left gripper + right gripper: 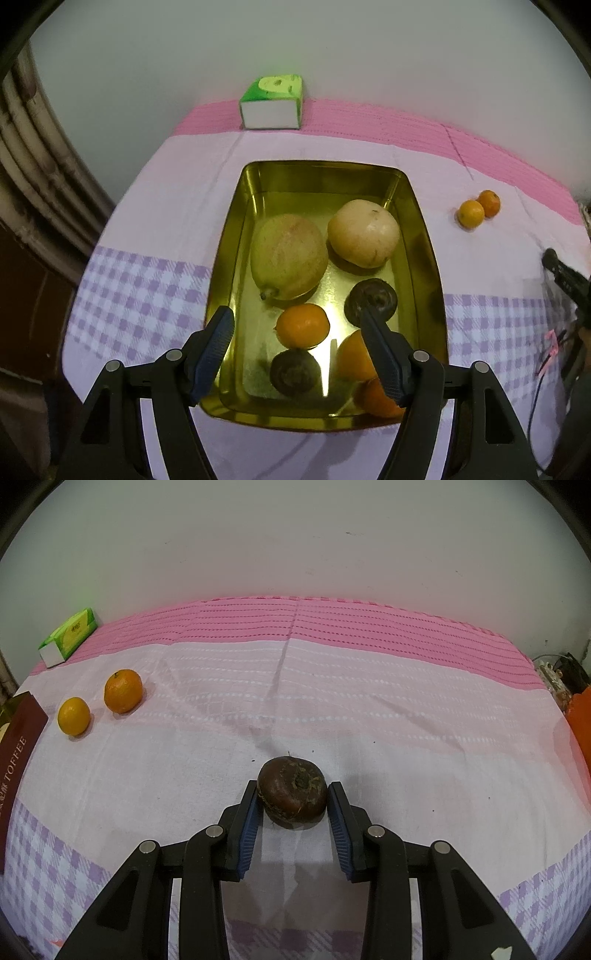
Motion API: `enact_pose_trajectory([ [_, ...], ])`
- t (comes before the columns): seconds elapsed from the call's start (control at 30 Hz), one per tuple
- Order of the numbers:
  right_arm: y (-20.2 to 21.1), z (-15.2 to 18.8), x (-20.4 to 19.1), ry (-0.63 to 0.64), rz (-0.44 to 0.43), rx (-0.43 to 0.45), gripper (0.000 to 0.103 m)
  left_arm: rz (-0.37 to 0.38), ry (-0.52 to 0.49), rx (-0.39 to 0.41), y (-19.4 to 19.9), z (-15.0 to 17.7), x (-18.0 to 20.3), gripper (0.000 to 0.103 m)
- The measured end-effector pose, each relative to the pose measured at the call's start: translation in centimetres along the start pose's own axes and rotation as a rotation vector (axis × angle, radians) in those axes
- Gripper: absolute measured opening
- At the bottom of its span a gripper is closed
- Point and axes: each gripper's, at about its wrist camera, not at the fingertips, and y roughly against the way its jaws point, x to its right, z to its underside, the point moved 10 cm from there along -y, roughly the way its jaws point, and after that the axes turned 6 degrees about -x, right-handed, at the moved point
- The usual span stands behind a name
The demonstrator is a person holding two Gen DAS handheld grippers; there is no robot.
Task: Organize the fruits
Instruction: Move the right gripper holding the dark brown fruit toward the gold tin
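Fruit count — tray and tabletop
Gold tray point(424, 229): seven fruits; two oranges point(123, 690) outside, upper left. Left gripper point(297, 323) fingers half-spread, empty — right gripper point(291, 808) clamps dark fruit point(291, 796).

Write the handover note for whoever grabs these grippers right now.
Left gripper: open, empty, over the gold tin.
Right gripper: shut on a dark fruit at the cloth; whether it is lifted is unclear.
Done: the tin holds two pale fruits, three oranges and two dark fruits.
Left: the held dark fruit and two oranges loose on the cloth.
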Motion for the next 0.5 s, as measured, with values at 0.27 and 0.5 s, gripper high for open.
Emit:
enact_pose_trajectory([
  [0.27, 0.2, 0.0, -0.4, -0.001, 0.02, -0.008, 0.033, -0.037, -0.026, 0.041, 1.0, 0.0, -0.2, 0.078],
  [0.5, 1.3, -0.1, -1.4, 0.013, 0.03, -0.004, 0.032, -0.033, 0.03, 0.025, 0.4, 0.1, -1.6, 0.081],
])
